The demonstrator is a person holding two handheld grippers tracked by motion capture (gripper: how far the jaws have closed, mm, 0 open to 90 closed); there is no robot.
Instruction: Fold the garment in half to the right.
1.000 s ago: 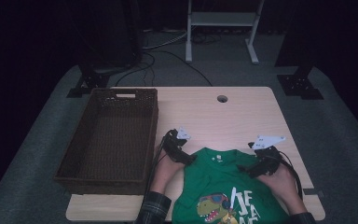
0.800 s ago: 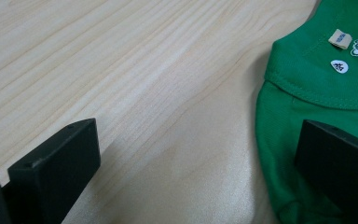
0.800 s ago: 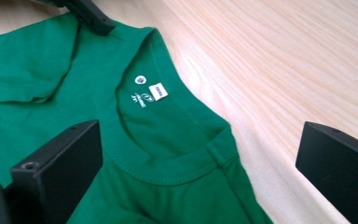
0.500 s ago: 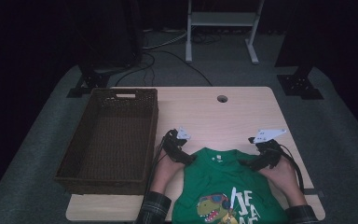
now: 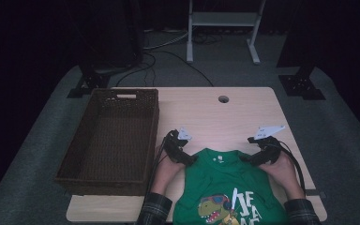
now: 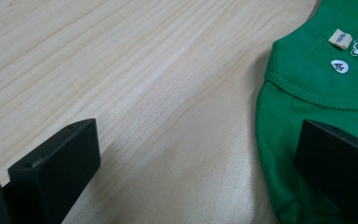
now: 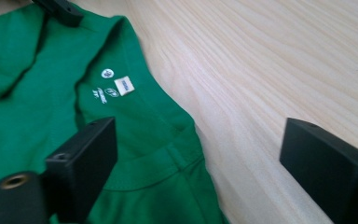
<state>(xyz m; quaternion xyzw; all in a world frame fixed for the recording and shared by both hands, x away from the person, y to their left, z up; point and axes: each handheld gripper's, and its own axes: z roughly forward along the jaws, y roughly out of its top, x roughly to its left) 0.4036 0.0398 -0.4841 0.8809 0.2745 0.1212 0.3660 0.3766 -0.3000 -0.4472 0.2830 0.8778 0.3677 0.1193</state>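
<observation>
Green dinosaur T-shirt flat on worktop, collar end facing away from person, wicker basket just left. Left gripper and right gripper at shoulders, jaws of both spread wide, nothing held. Likely step: pinch shoulder seams. Straddle fabric edge (one jaw over cloth, one over wood), close both evenly.

Left claw over table edge of shirt — jaws wide apart.

Two black jaws rise from the bottom corners. The left one stands over bare pale wood table; the right one sits over the green shirt near its shoulder edge. Shirt collar runs across upper right — stitched rim, small cream tag and white printed marks inside the neck. Nothing between the jaws but wood grain and a soft shadow.
</observation>
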